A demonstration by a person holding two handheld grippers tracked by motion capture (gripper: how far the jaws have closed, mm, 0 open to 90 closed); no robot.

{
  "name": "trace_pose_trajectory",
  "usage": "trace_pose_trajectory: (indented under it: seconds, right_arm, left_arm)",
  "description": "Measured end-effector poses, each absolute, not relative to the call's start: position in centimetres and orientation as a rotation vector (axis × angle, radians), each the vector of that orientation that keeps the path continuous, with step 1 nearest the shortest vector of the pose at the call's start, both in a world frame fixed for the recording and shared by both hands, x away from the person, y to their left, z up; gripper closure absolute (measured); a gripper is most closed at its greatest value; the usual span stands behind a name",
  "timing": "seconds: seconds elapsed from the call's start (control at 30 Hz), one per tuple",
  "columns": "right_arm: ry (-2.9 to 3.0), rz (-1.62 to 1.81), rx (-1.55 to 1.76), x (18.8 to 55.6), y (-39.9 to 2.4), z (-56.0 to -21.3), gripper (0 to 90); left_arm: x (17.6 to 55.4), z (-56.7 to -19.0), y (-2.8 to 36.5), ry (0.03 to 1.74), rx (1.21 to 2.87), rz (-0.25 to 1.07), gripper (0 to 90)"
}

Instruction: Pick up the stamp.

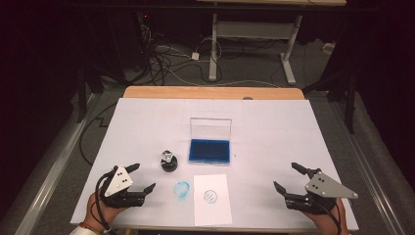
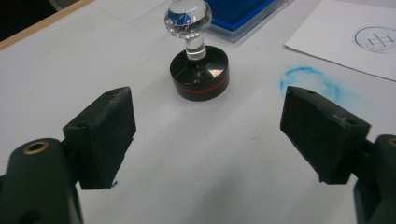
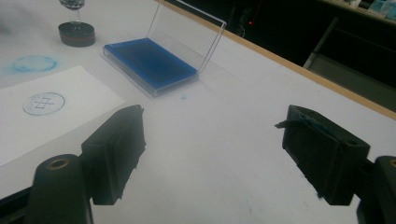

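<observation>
A black round stamp with a clear crystal knob stands upright on the white table cover. Behind it to the right lies a blue ink pad with its clear lid raised. A white paper sheet near the front edge carries a blue round stamp print. My left gripper rests open at the front left, short of the stamp. My right gripper rests open at the front right, nothing between its jaws.
A smudged blue ring of ink marks the table cover left of the paper. The wooden table edge runs along the back. Beyond it, cables and a desk frame stand on the floor.
</observation>
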State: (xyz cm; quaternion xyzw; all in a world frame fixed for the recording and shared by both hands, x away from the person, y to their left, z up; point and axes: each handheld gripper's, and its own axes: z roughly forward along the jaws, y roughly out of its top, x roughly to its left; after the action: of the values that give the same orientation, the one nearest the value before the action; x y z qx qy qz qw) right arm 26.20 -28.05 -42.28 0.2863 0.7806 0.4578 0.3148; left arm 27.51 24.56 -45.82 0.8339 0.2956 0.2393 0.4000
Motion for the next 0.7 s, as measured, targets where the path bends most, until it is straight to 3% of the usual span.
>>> trace_pose_trajectory:
  seconds: [0.7]
  right_arm:
    - [2.105, 1.222, 0.754, 26.71, -27.45, -42.4, 17.4]
  left_arm:
    - [27.36, -45.67, 24.9, 0.75, 2.118, 0.559, 18.3]
